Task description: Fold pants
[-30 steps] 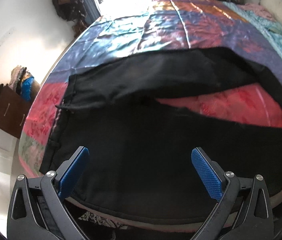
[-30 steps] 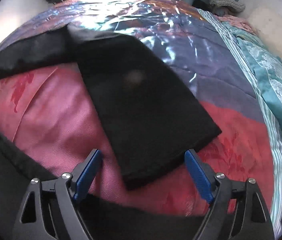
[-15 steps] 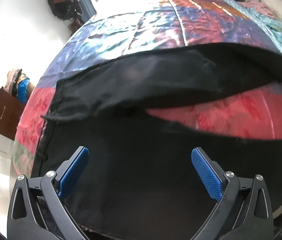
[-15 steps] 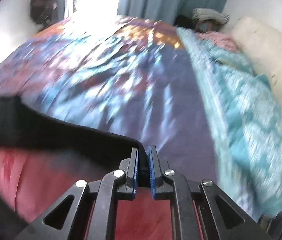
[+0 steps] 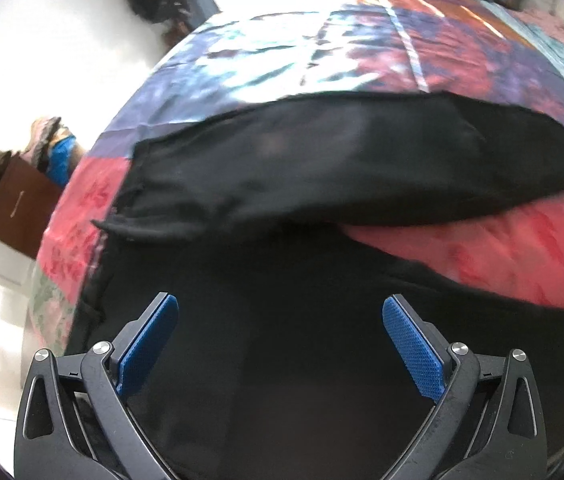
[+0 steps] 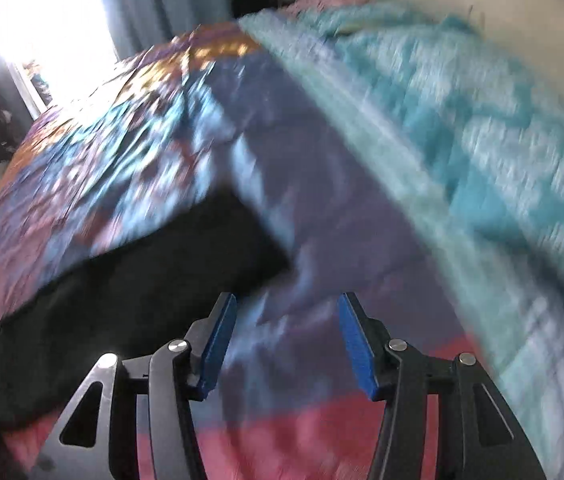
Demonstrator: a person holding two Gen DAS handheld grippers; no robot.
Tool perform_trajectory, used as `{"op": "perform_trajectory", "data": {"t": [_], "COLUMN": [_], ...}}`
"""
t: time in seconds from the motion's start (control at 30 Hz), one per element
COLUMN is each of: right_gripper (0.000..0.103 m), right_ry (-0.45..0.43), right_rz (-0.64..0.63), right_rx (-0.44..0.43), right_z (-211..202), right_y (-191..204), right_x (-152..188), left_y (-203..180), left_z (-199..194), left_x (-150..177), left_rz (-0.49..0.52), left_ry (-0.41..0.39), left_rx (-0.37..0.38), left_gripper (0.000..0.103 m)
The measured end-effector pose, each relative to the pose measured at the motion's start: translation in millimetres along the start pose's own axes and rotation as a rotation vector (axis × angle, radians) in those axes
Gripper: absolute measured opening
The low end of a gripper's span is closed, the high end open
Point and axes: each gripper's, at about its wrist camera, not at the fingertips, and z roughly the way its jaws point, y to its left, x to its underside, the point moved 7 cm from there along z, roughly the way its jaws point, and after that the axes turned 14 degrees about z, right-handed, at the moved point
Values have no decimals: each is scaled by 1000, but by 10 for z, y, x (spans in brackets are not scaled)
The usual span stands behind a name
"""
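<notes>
While jaws gape — left gripper (image 5: 280,344) | right gripper (image 6: 286,338) | matte black pants (image 5: 321,168) — glossy bedspread (image 5: 361,52)

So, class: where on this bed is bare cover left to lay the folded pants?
Free: the satin bedspread beyond the black pants, toward the window, and the pink wedge between the legs. Crowded: the near edge under the left gripper, and the teal blanket side.
</notes>
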Motion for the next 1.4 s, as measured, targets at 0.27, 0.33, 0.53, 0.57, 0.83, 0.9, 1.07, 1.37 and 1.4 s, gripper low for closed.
{"op": "perform_trajectory", "data": {"t": [0.27,0.33,0.53,0.57,0.83,0.9,1.07,1.37,1.4], "right_gripper": [66,68,69,69,69,69,69,65,65], "right_ry": [107,122,83,77,151,183,301,175,146], "right_rz": [-148,-140,-83,-65,-286,-380,-586,-514,-489], "right_rx": [-121,-152,-146,-145,-299,-420,-577,-251,-170], "right_z": [-151,-150,-71,-59,-112,-199,-122,446,445], "right_y": [170,270,401,388,1614,2252,3297,2321,2143], "right_x": [1081,1128,814,740,1113,1496,2430,1546,1402], "left_y": [494,472,577,596,550,514,507,1045,1052], "left_z": [466,768,1051,988,791,828,941,925,904], "left_x": [-353,-393,-374,-374,-617,-627,-468,-92,-84], "left_rz": [-77,-55,-133,-135,-148,-167,-72,-151,-155], "left_ry": [-59,-28,35,26,-38,-26,15,-34,-26], "left_rx": [-97,-120,-79,-67,-27,-16,-102,76,71], "left_gripper": [102,103,102,102,102,102,102,103,102]}}
